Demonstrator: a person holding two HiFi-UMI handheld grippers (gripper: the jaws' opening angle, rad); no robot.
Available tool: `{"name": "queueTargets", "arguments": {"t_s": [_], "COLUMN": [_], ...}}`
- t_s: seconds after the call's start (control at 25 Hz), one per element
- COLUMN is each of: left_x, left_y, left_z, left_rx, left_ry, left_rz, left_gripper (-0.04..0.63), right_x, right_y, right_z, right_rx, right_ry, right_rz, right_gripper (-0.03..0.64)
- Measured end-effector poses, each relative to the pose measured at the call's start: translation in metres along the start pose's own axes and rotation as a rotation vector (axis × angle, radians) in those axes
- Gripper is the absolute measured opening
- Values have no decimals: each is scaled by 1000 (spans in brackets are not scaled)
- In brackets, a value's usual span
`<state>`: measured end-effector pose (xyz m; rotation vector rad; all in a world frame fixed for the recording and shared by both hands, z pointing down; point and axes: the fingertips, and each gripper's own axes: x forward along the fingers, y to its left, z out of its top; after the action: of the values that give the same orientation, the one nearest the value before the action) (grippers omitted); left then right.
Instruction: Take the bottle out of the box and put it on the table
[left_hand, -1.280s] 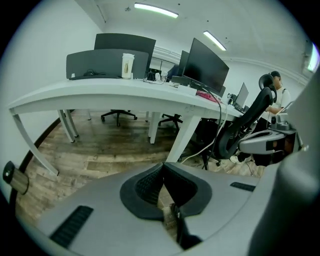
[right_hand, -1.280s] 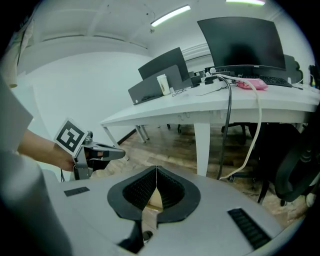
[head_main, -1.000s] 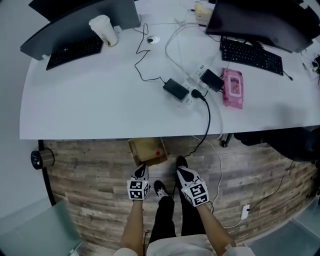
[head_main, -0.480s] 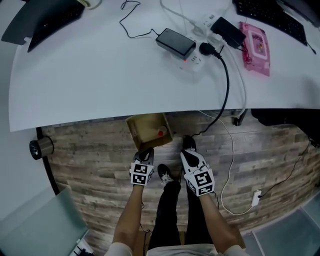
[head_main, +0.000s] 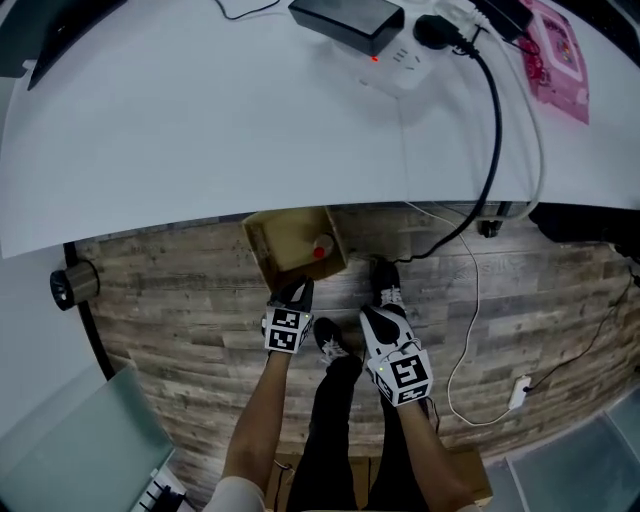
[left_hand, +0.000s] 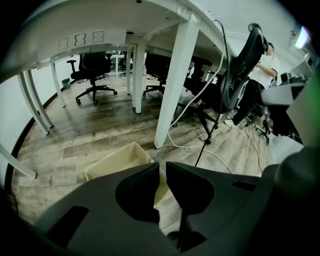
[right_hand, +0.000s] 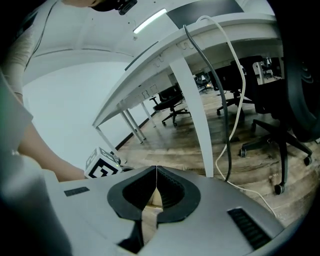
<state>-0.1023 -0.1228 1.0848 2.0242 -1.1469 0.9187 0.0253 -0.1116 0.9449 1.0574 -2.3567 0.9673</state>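
The box (head_main: 290, 240) sits on the wooden floor, tucked partly under the edge of the tabletop (head_main: 200, 130). Its top is open, and the bottle (head_main: 320, 249) is inside, close to the right wall, with only its red cap showing from above. That explains the low reach: the thing to be lifted is down by the person's feet, not up on the white surface where it belongs.

The left tool (head_main: 297, 293) hangs just over the box's near rim and points steeply down towards it. Its jaws have just been opening and stand a slit apart with nothing between them, readying for the bottle, I'd say. The right tool (head_main: 372, 318) is beside the person's shoe, tilted less steeply, with its jaws pressed together and empty; it looks like the spare hand. Both forearms stretch down alongside the legs.
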Motion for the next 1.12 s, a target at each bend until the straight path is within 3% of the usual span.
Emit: {"name": "queueTargets", "arguments": {"t_s": [0.48, 0.68, 0.92, 1.12], "left_x": [114, 150, 171, 180], "left_y": [14, 21, 23, 29], "left_z": [-72, -79, -87, -80], "left_rx": [36, 112, 147, 164], "left_ry": [58, 61, 77, 39], "left_rz": [14, 15, 2, 17], "left_gripper": [181, 221, 222, 209], "right_x": [29, 34, 25, 17], "right_y": [-1, -1, -15, -30], "right_z": [-53, -50, -61, -70], "right_rx": [-72, -112, -62, -47], "right_ry": [32, 32, 8, -3], "right_rz": [79, 89, 100, 75], "right_gripper": [40, 40, 40, 40]}}
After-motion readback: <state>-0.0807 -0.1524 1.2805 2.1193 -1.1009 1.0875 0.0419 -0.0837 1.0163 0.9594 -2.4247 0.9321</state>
